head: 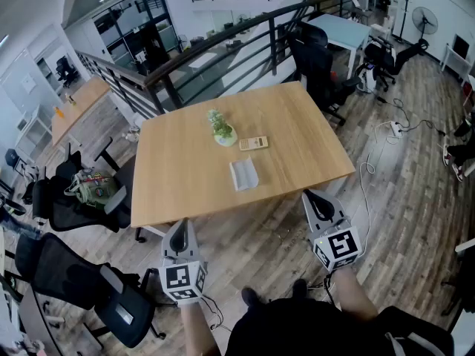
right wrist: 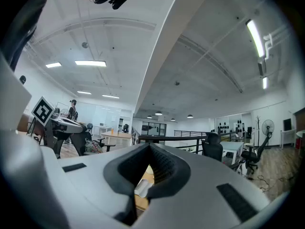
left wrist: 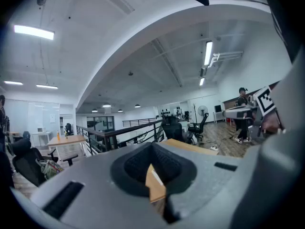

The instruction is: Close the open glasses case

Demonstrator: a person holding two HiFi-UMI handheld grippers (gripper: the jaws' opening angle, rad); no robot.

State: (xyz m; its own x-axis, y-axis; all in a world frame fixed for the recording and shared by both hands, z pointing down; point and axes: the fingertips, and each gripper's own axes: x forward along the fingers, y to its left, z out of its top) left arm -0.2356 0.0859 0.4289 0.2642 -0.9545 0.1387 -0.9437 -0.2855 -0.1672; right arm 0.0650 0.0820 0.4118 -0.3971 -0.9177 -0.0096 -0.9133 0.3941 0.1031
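The glasses case (head: pixel 243 174) is a pale grey-white thing lying open and flat near the front middle of the wooden table (head: pixel 185 191). Both grippers hang over the floor in front of the table, well short of the case. My left gripper (head: pixel 178 236) is below the table's front left edge, jaws together and empty. My right gripper (head: pixel 319 202) is by the front right corner, also shut and empty. In the right gripper view a bit of the case (right wrist: pixel 143 188) shows through the window between the shut jaws (right wrist: pixel 150 171). The left gripper (left wrist: pixel 159 175) view shows only the table's edge (left wrist: pixel 155 185).
A small potted plant (head: pixel 222 130) and a tan flat box (head: pixel 253 143) sit behind the case. Black office chairs (head: pixel 74 199) stand left of the table, another chair (head: pixel 319 65) at the far right corner. A railing (head: pixel 223 43) runs behind. Cables (head: pixel 371 176) lie on the floor at right.
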